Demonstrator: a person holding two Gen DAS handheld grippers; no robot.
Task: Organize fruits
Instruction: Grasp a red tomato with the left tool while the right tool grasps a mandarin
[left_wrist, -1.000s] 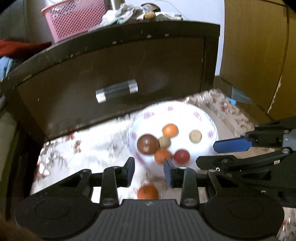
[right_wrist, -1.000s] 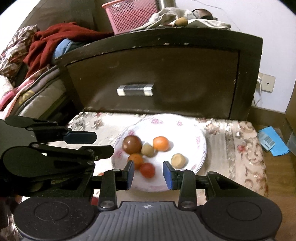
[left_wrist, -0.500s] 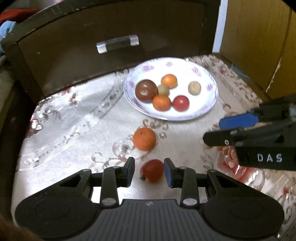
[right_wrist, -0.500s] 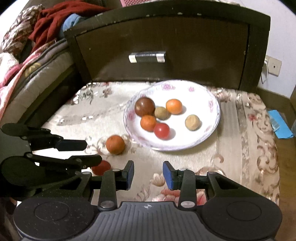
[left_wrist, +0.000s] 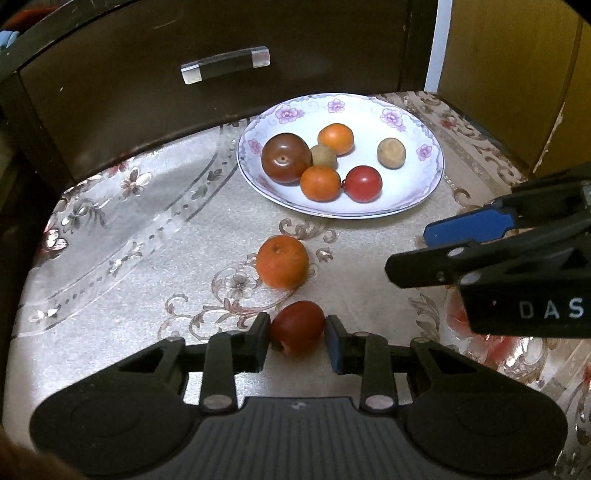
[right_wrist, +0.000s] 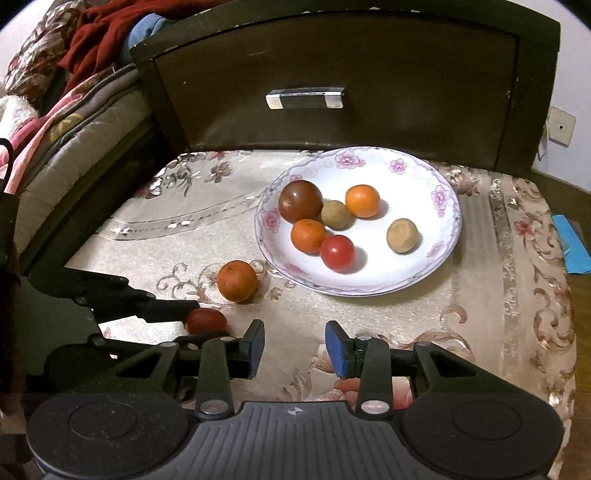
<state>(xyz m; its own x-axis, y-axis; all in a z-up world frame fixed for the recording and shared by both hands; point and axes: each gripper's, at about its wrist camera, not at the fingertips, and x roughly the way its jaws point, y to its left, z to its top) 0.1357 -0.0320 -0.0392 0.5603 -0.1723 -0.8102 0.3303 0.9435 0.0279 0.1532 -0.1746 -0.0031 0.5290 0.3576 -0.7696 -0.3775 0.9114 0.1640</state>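
Left wrist view. Left gripper (left_wrist: 297, 338) low over the tablecloth (left_wrist: 147, 236), jaws parted only to the width of the red tomato (left_wrist: 297, 326) between them. Left pad against the tomato's side; right pad at its other side, contact too close to call. Clenched around it or nearly so, not yet lifted by the look of it. Roundish fruit, no clear long axis. Loose orange (left_wrist: 282, 262) just beyond the fingertips; plate (left_wrist: 428, 184) farther ahead, slightly right, holding six fruits. Next carry likely forward, over or around the orange.

Right wrist view. Right gripper (right_wrist: 294, 347) released, jaws wide apart, nothing between them, only cloth. Red tomato (right_wrist: 205, 320) off to its left, inside the left gripper (right_wrist: 192, 321). Orange (right_wrist: 236, 280) ahead-left, plate (right_wrist: 448, 236) ahead. Left hand plainly nearer the tomato.
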